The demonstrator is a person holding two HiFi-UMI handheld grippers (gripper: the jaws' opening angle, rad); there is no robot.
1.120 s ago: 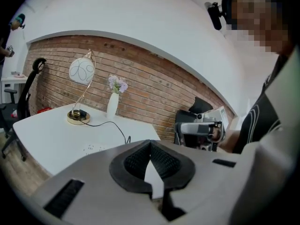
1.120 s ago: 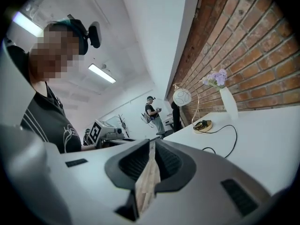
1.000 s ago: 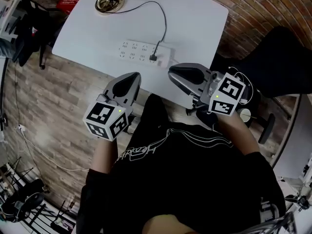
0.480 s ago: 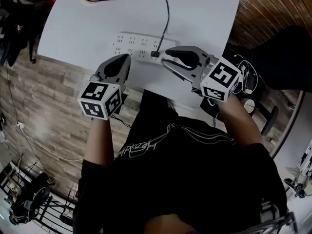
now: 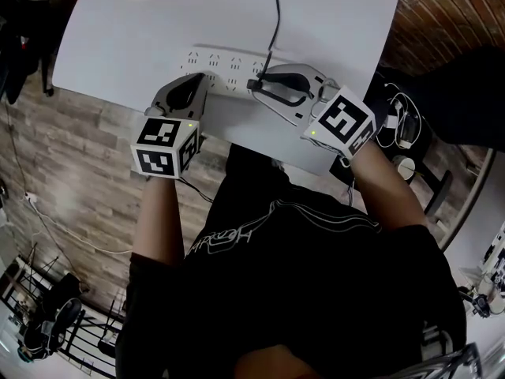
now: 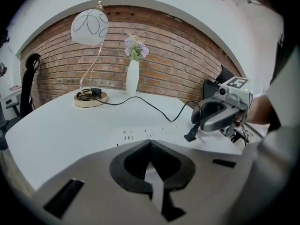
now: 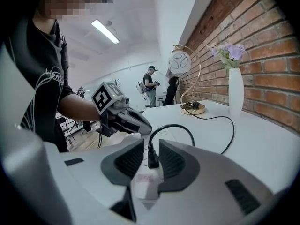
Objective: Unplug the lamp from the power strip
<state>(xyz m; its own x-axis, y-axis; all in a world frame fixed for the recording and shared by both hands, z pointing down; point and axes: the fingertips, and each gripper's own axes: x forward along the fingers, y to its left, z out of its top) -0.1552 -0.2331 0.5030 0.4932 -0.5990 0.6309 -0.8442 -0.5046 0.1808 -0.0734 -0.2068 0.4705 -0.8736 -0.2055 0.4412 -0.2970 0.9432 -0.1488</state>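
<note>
Lamp plug point(image 7: 152, 158) is seated in the white power strip point(image 5: 217, 60), in a socket toward the end on my right.

The strip lies flat on the white table point(image 5: 331, 22), near the edge closest to me.

The right gripper point(image 7: 151, 141) comes in low over that end of the strip. Its jaws are slightly apart with one pad on each side of the plug. The far pad looks to be against the plug. There's a thin light sliver at the near pad, so I read this as straddling, not clamped.

The black cable point(image 5: 274, 18) loops up out of the plug and runs across the table to the lamp point(image 6: 89, 27). The lamp's gold base sits at the far side, well apart from the strip.

The left gripper point(image 6: 150, 143) has its jaws pressed together with nothing between them. Its tip is just short of the strip's near edge, left of the plug. I can't tell whether it touches the strip or the table.

A white vase point(image 6: 133, 76) with flowers stands beside the lamp, in front of the brick wall point(image 6: 178, 60).
</note>
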